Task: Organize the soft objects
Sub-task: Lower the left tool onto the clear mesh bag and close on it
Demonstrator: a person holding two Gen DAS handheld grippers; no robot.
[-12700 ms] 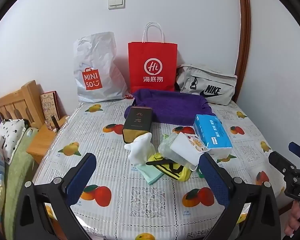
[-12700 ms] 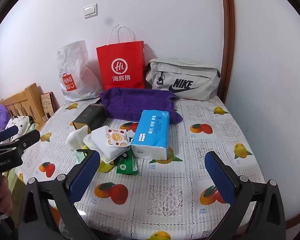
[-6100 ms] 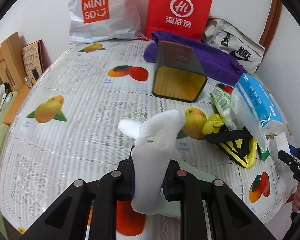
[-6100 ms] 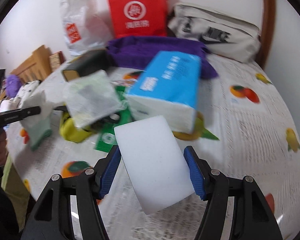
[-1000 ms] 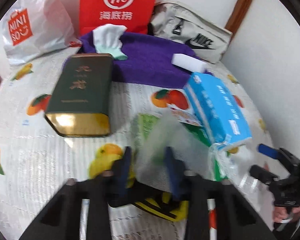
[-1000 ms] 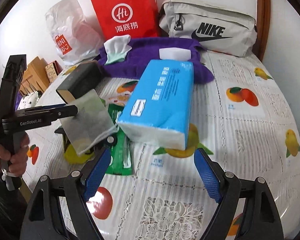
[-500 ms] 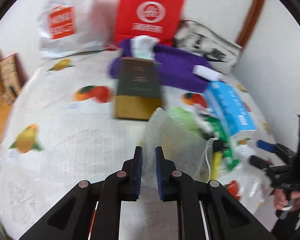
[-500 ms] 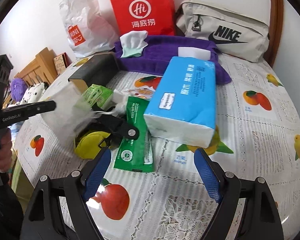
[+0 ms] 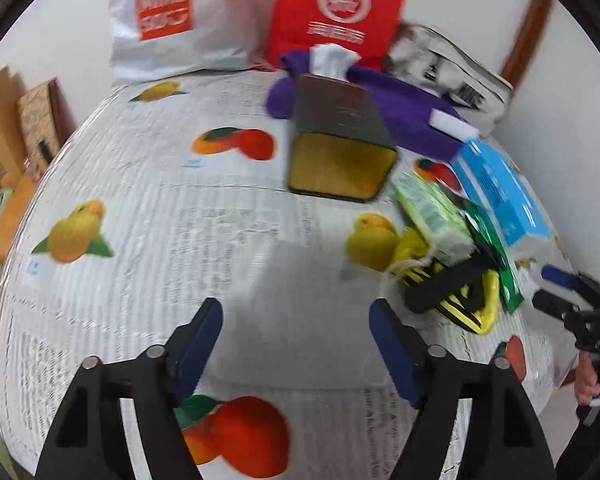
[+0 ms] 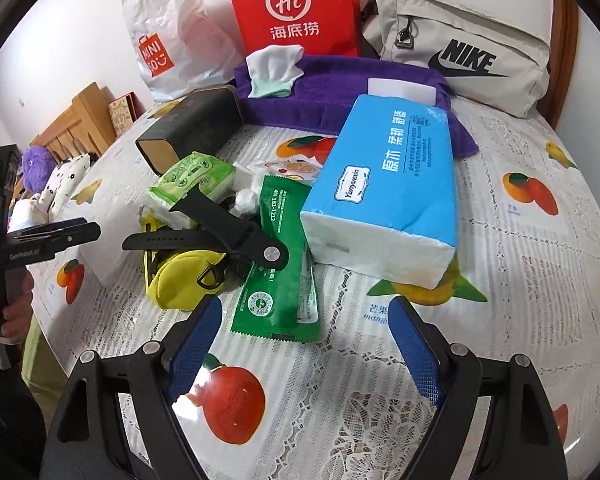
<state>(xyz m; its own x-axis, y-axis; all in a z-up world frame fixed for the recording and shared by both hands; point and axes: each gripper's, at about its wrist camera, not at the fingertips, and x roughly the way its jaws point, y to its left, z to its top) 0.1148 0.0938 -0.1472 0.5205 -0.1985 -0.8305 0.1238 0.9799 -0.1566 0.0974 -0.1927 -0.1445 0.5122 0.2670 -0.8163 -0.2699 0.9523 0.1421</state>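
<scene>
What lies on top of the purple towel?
On the purple towel lie a white and mint cloth and a white sponge block. The blue tissue pack covers the towel's near edge, hiding anything there.

Bright, even light across both views, no hard glare. The left wrist view is smeared with motion blur: the red bag (image 9: pixel 336 12) at 12 o'clock reads soft, and a grey shadow pools on the desk (image 9: pixel 148 208) near centre. The right wrist view is sharp; the tissue pack (image 10: pixel 384 188) prints crisp. Fisheye bends every edge, corners black.
</scene>
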